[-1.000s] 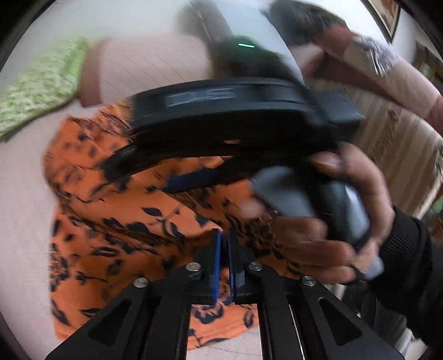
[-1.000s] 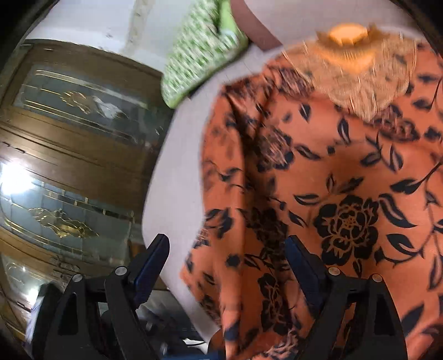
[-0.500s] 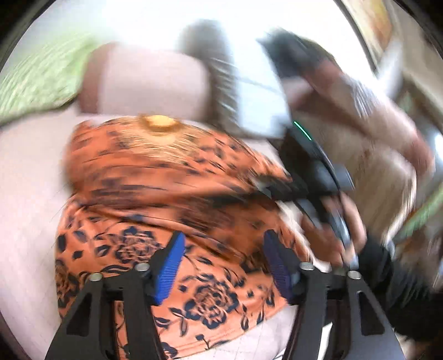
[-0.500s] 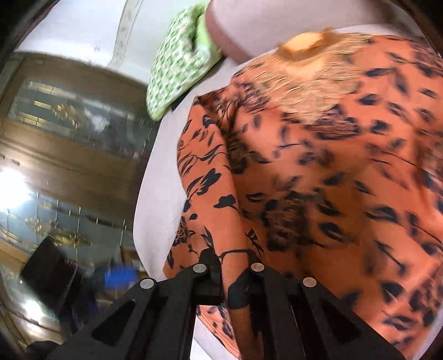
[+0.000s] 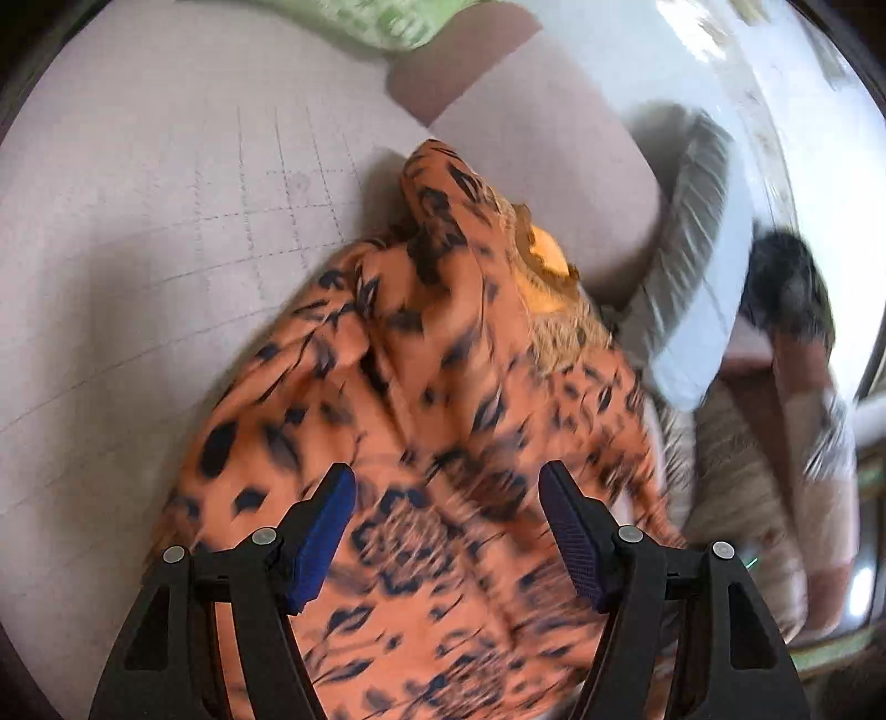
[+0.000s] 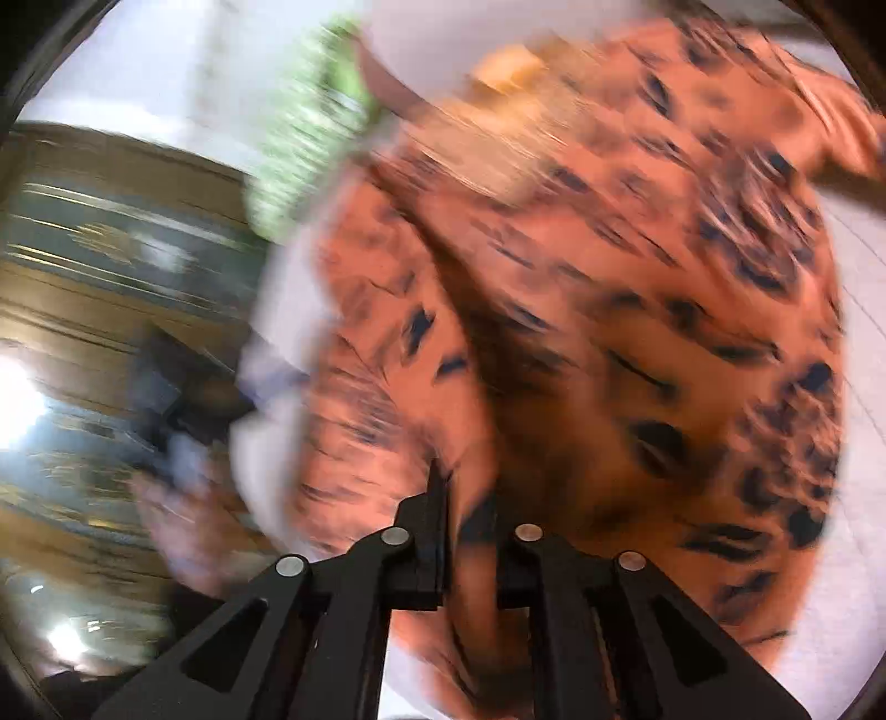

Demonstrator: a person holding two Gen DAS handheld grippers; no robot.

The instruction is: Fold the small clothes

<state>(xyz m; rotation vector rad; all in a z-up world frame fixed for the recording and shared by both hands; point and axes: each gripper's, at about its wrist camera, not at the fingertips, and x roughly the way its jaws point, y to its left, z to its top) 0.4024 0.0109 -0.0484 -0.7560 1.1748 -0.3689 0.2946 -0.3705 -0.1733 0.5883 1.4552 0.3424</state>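
orange floral top [image 5: 443, 399] lies bunched on the pale quilted bed cover [image 5: 166, 221], neckline [image 5: 545, 260] toward the pillows. left gripper [image 5: 446, 520] hovers over its lower part, blue-padded jaws wide apart, nothing between them. right gripper [image 6: 462, 531] has jaws pinched together on a fold of the top's fabric, view very blurred. green patterned pillow [image 5: 360, 16] sits at the bed's far edge.

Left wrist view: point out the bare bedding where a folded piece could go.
Bare checked pale sheet lies left of the orange black-flowered garment, below the green patterned pillow. Right of the garment it is crowded: a grey striped cloth and other blurred things. The open left tool hovers over the garment.
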